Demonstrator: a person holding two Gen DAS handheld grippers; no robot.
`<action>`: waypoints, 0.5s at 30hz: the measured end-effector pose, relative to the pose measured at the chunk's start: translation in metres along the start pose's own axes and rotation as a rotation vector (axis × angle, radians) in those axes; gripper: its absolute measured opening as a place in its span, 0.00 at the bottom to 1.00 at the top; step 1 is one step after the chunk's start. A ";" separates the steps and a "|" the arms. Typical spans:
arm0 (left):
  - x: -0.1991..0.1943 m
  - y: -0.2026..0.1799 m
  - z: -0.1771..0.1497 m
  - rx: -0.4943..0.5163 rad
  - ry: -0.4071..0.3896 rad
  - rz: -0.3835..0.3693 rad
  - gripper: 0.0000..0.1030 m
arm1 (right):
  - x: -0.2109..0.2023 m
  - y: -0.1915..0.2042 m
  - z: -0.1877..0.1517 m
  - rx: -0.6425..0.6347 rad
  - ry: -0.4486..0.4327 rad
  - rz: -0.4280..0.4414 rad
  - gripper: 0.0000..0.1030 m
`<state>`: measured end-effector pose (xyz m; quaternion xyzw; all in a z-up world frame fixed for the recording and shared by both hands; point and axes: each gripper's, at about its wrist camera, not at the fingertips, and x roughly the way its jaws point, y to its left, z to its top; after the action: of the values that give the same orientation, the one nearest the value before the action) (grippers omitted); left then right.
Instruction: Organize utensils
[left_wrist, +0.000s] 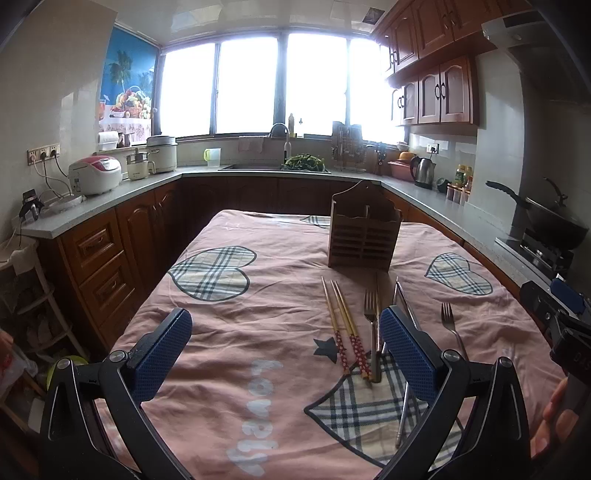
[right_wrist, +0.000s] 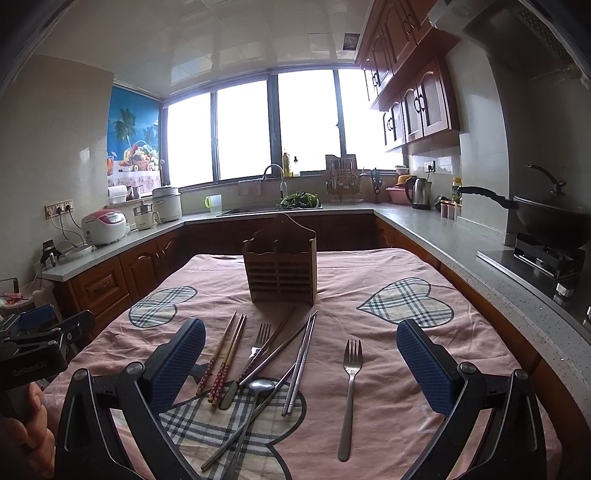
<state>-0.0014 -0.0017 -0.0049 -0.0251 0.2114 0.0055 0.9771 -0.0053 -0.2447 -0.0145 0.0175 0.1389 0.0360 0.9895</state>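
Note:
A slatted wooden utensil holder (right_wrist: 281, 272) (left_wrist: 364, 236) stands upright on the pink tablecloth. In front of it lie wooden chopsticks with red patterned ends (right_wrist: 223, 360) (left_wrist: 345, 328), a fork (right_wrist: 258, 341) (left_wrist: 370, 321), metal chopsticks (right_wrist: 301, 363), a spoon (right_wrist: 260, 387) and a separate fork (right_wrist: 350, 384) (left_wrist: 452, 326). My right gripper (right_wrist: 301, 365) hovers open above the pile, nothing between its blue pads. My left gripper (left_wrist: 286, 350) is open over bare cloth, left of the utensils; its right pad hides part of them.
The table (right_wrist: 443, 350) sits inside a U-shaped kitchen counter (right_wrist: 480, 243). A wok on a stove (right_wrist: 546, 225) is at the right, rice cookers (left_wrist: 96, 173) at the left, a sink (left_wrist: 273, 166) under the window. A hand (left_wrist: 554, 417) holds the other gripper.

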 end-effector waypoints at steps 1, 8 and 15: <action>0.003 0.000 0.000 -0.002 0.008 -0.002 1.00 | 0.003 -0.002 -0.001 -0.006 0.012 0.002 1.00; 0.029 0.005 0.000 -0.030 0.081 -0.038 1.00 | 0.021 -0.005 -0.003 0.013 0.074 0.017 1.00; 0.064 0.011 0.000 -0.052 0.163 -0.047 1.00 | 0.043 -0.009 -0.004 0.065 0.138 0.048 1.00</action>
<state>0.0561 0.0097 -0.0321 -0.0556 0.2894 -0.0140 0.9555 0.0352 -0.2505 -0.0309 0.0505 0.2076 0.0561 0.9753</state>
